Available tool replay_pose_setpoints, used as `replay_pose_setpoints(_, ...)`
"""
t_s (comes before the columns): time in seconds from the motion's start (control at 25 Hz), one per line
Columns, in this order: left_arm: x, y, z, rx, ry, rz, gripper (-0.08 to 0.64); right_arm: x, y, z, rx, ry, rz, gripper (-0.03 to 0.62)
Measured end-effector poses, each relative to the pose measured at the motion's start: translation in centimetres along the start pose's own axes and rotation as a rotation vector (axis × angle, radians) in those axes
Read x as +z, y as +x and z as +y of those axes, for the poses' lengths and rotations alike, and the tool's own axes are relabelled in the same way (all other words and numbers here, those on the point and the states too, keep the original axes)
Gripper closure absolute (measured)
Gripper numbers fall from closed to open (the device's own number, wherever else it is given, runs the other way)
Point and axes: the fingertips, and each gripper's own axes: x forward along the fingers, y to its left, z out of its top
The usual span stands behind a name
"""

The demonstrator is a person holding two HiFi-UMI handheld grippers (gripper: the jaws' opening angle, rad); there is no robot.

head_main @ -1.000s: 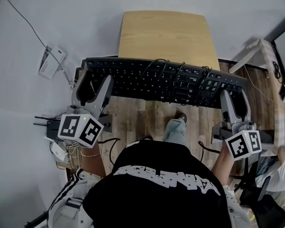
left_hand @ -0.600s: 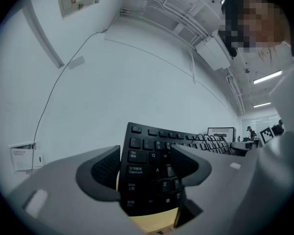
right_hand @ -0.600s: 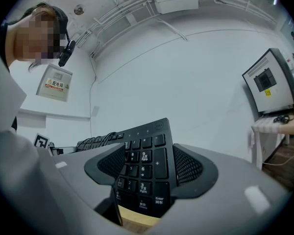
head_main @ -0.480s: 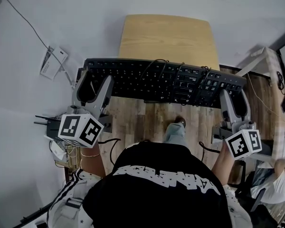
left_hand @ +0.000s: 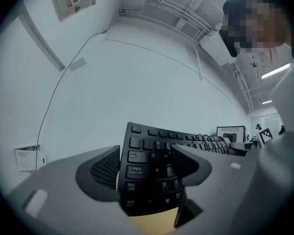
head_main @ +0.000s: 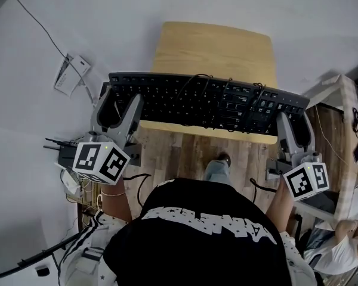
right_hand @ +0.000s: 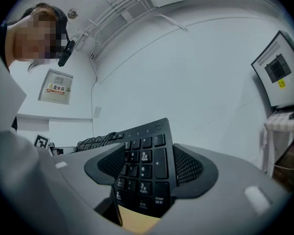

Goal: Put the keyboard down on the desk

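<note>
Can't really tell whether the keyboard (head_main: 206, 103) is actually touching the desk (head_main: 215, 46) or hanging just above it: the head view looks straight down, and the gripper views only show a sliver of tan wood below its near edge. The person's black shirt (head_main: 203, 231) blocks most of the floor (head_main: 179, 151), and the keyboard covers the middle band of the desktop. Compared with a second ago the keyboard sits further in over the desk, so a strip of desktop now shows on its near side where there was only floor before. The grip looks unchanged. The left gripper (head_main: 119, 103) is clamped on the keyboard's left end, jaws narrowed onto it around the Caps Lock and A keys. The right gripper (head_main: 295, 127) pinches the right end the same way, over the number pad. Both ends stick out past the desk's sides, so the grippers sit just off the desk. A cable (head_main: 227, 87) lies looped on the keys right of the middle
</note>
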Motion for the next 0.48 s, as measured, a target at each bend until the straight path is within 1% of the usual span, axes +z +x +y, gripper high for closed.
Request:
replay_pose_setpoints(0.24, 0.05, -0.14, 0.01, -0.004, -0.009, -0.027, 0.259, 0.38, -0.03, 0.17, 0.006, -0.014, -0.004, 0.282)
replay_pose_setpoints(0.48, -0.44, -0.56, -0.03, 0.026, -0.024, -0.032, 0.259, 0.46, 0.68, -0.11, 0.031, -0.029, 0.003, 0.282)
